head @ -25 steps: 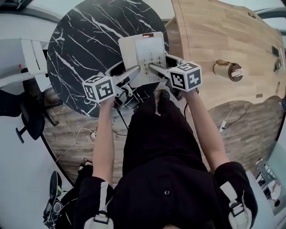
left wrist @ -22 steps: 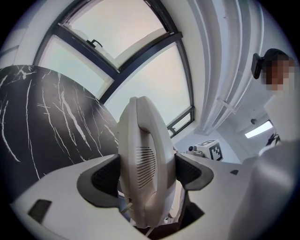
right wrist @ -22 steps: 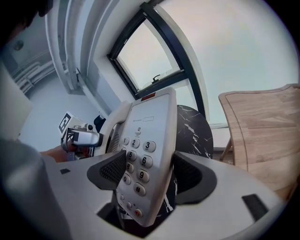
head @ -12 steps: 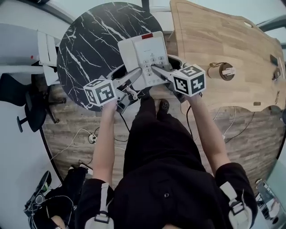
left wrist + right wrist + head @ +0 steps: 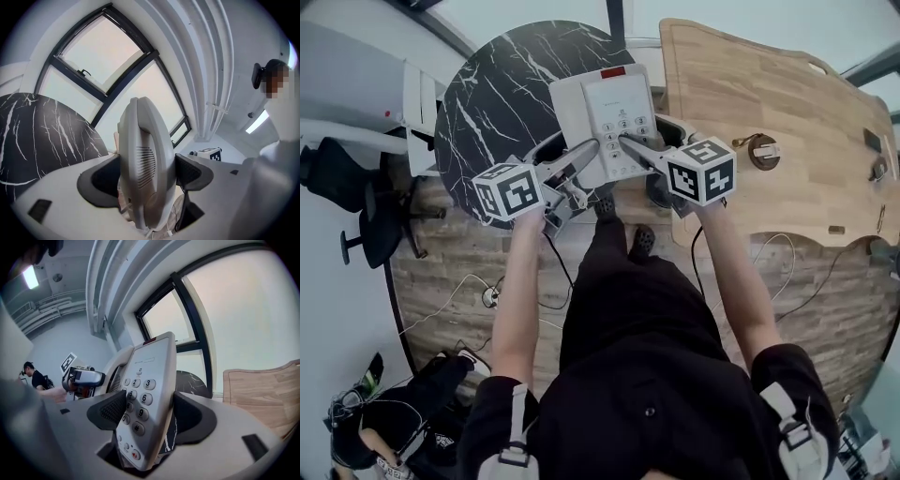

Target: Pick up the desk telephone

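The white desk telephone, with grey keys and a red strip at its far end, hangs in the air over the near edge of the round black marble table. My left gripper is shut on its handset side; in the left gripper view the handset stands on edge between the two dark pads of that gripper. My right gripper is shut on the keypad side. In the right gripper view the keypad fills the gap of the right gripper.
A light wooden desk lies to the right with a small round roll-like object on it. A dark office chair stands at the left. Cables and bags lie on the wood floor below.
Both grippers have kept hold of the telephone while it rose. The marble table and the floor now look smaller and farther below, and more floor shows.
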Demonstrator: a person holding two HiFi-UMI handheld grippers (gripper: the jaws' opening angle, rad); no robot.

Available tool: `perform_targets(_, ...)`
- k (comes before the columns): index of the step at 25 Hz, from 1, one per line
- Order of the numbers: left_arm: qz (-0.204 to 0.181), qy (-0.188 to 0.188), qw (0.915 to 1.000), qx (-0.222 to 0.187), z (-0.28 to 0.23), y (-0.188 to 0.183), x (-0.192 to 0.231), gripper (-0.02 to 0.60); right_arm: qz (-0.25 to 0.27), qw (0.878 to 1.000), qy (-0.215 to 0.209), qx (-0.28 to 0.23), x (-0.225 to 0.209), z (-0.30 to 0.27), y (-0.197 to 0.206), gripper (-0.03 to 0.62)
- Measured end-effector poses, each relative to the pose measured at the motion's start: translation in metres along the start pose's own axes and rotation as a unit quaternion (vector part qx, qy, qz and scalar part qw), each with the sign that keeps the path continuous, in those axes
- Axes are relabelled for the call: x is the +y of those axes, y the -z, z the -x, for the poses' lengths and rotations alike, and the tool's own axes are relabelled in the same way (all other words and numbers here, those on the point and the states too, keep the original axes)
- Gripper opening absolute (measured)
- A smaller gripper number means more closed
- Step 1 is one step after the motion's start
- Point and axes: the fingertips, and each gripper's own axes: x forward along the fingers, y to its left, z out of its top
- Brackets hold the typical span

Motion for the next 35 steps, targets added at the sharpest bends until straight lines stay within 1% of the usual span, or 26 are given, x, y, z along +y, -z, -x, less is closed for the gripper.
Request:
perform_targets(5, -0.027, 0.0, 0.9996, -0.01, 0.001, -0.004, -0.022, 0.38, 0.014, 1.0, -0.003, -0.013, 0.003, 0.018, -0.009, 0.337)
perform_targets(9, -0.033, 0.002, 0.9992, -0.023, 0.002, -0.01, -0.034, 0.38, 0.021, 0.999, -0.004, -0.026, 0.006, 0.028, -0.019, 0.337)
perform_targets(15, -0.05, -0.002, 0.9984, -0.029, 0.005, -0.017, -0.044, 0.379, 0.023, 0.999, -0.01, -0.036, 0.009, 0.033, -0.025, 0.337)
perform_targets(23, -0.057, -0.001, 0.9975, -0.043, 0.01, -0.021, -0.052, 0.379, 0.03, 0.998, -0.011, -0.048, 0.014, 0.04, -0.032, 0.337)
perform_targets(35, -0.056, -0.002, 0.9976, -0.041, 0.01, -0.021, -0.054, 0.379, 0.031, 0.998, -0.009, -0.046, 0.015, 0.042, -0.032, 0.337)
